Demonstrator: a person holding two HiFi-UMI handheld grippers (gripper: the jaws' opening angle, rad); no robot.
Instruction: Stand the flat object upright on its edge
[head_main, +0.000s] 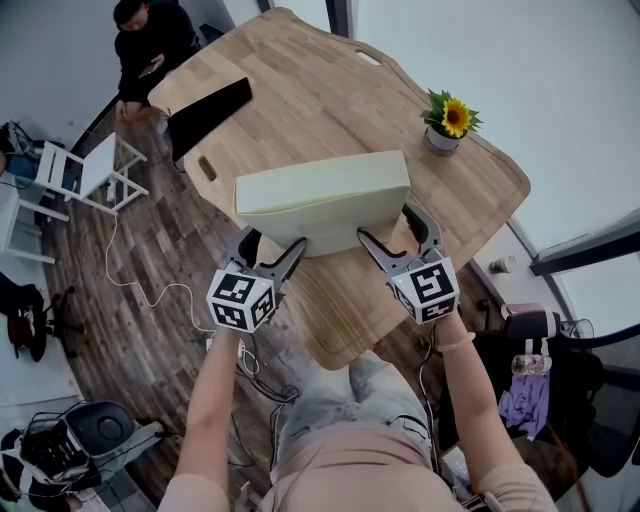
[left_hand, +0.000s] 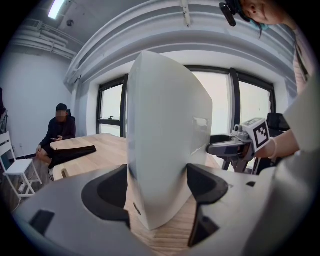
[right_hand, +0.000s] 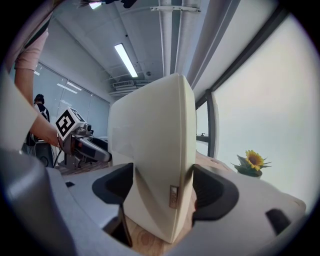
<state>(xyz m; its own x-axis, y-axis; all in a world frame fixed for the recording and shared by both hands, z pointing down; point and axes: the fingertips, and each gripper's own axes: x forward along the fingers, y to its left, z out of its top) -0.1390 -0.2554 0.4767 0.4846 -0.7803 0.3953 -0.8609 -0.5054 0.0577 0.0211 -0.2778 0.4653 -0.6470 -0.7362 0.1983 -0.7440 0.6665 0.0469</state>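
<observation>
**Pale slab on its long edge, gripped at both ends**
The flat object (head_main: 325, 195) stands upright near the tabletop's (head_main: 330, 90) near edge, its lower edge on the wood. The left gripper (head_main: 272, 250) is clamped on its left end and the right gripper (head_main: 390, 226) on its right end, with one jaw against each broad face, probably to steady it against tipping.

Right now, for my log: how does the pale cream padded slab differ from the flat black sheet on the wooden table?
The pale cream padded slab stands on its long edge, clamped by the left gripper and right gripper; the flat black sheet lies flat, untouched. The slab is thick and at the near edge, the sheet looks thin and lies at the far corner. Both rest on the wooden table.
</observation>
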